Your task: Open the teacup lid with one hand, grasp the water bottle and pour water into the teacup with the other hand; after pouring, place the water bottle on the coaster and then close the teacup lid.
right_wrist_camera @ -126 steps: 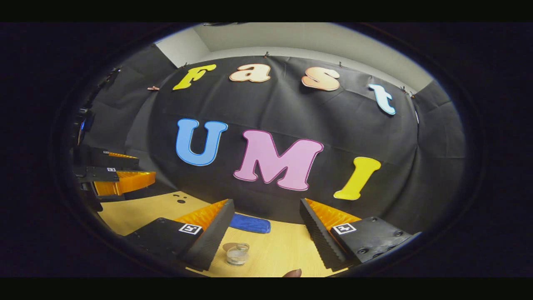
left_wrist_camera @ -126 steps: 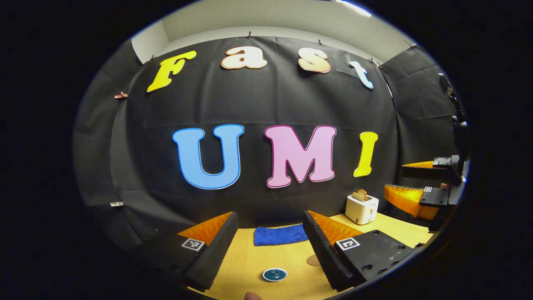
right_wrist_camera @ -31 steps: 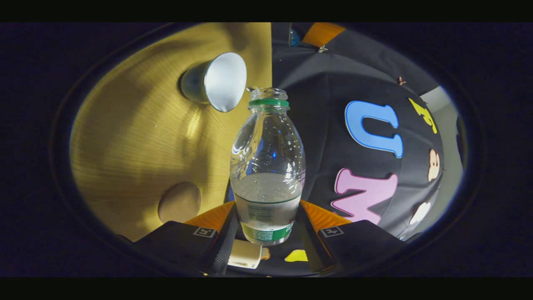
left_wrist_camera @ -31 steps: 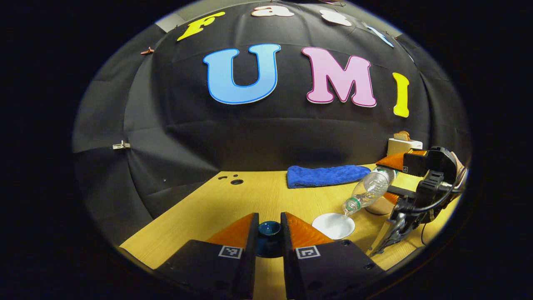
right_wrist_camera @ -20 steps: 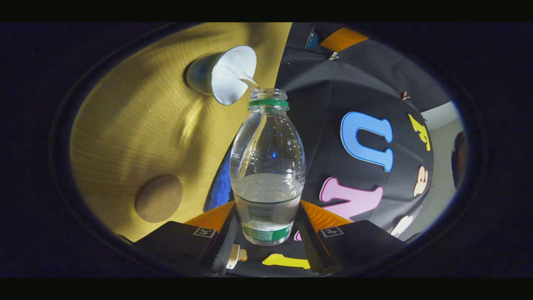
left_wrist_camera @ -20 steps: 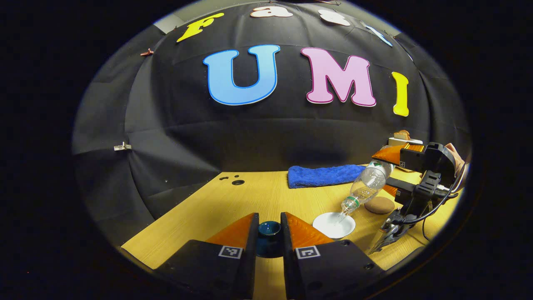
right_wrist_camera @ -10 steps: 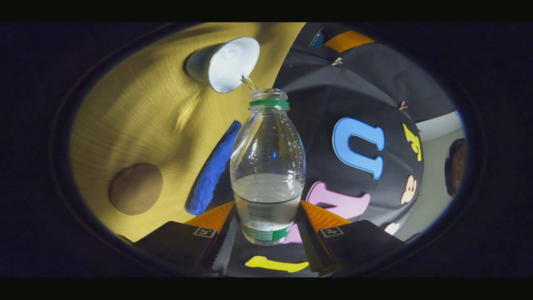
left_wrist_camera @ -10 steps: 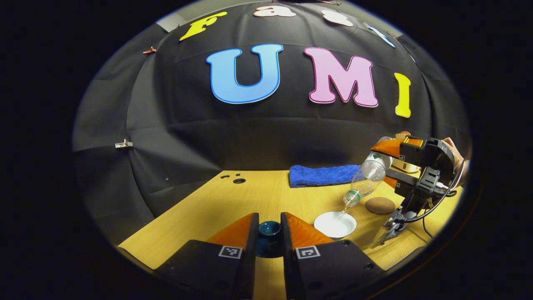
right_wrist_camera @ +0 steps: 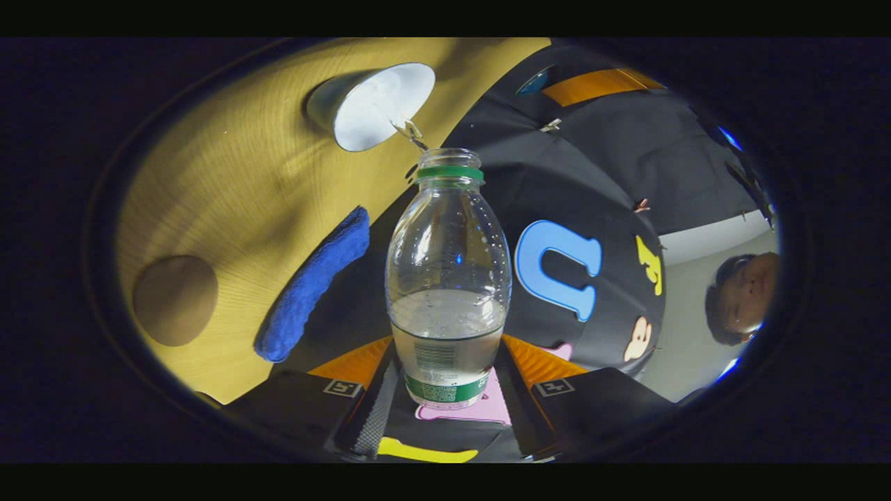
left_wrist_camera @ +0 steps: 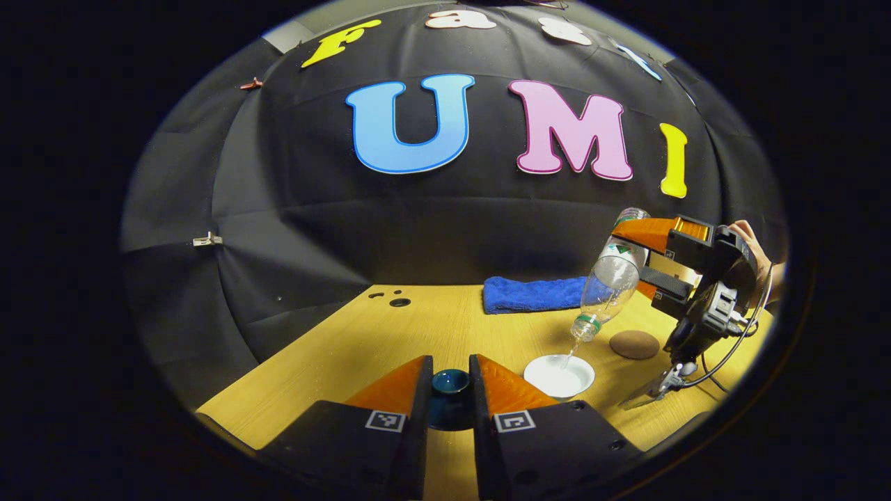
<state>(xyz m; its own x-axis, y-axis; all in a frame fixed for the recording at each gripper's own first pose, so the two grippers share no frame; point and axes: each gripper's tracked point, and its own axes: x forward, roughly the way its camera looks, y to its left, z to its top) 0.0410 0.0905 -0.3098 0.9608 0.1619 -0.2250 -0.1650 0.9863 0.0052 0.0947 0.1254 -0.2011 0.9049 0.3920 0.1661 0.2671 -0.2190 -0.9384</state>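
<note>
My left gripper is shut on the dark blue teacup lid, held low over the wooden table. To its right stands the open white teacup. The clear water bottle is tipped steeply, mouth down, and a thin stream runs from it into the cup. In the right gripper view my right gripper is shut on the water bottle near its base, with the teacup just past the green-ringed mouth. The round brown coaster lies right of the cup; the coaster sits bare.
A folded blue towel lies at the back of the table, and the towel sits between coaster and bottle in the right gripper view. A person's hand holds the right gripper. Small holes mark the table's far left.
The right gripper has risen and tilted the bottle more steeply over the cup, and water keeps pouring. The left gripper with the lid has stayed still.
</note>
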